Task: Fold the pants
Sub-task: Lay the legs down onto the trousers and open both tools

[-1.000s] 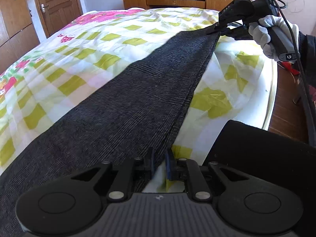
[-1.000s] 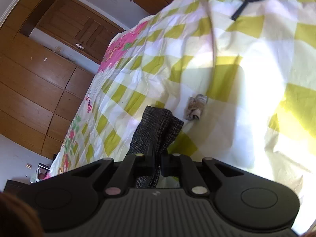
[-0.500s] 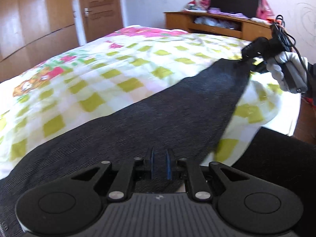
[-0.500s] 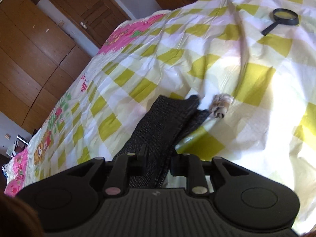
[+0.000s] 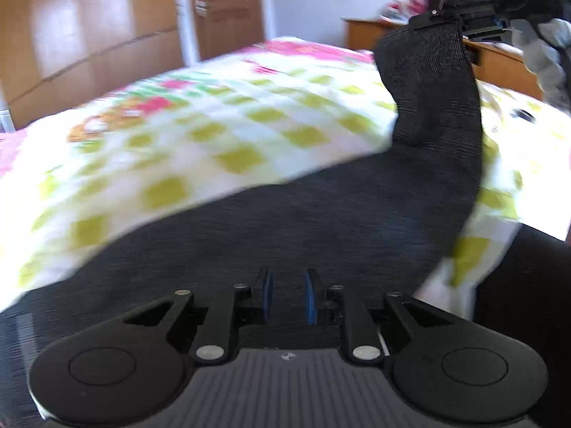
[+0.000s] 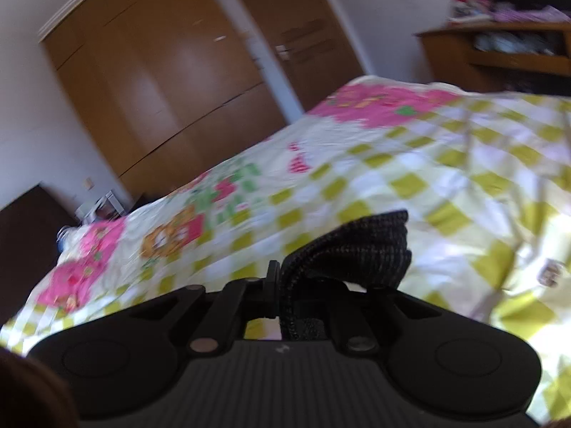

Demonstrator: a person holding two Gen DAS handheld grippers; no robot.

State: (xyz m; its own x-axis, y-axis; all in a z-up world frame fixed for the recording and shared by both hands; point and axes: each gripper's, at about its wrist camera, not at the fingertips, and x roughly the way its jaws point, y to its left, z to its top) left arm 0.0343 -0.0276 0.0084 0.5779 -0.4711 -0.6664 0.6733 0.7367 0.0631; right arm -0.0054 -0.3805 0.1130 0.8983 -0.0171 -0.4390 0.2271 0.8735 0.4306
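Pants (image 5: 321, 214) on bed (image 5: 178, 149), right hand-held gripper (image 6: 285, 292) closing, clamped on hem, left hand-held gripper (image 5: 287, 297) opening, fabric between.

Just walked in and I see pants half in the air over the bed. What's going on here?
A person is folding dark grey pants on a bed with a checked bedspread, a hand-held gripper in each hand. The right gripper has one end of the pants pinched and lifted off the bed, while the rest lies flat. The left gripper hovers low over the near part of the pants, its jaws opening, the pads not pressing on the cloth.
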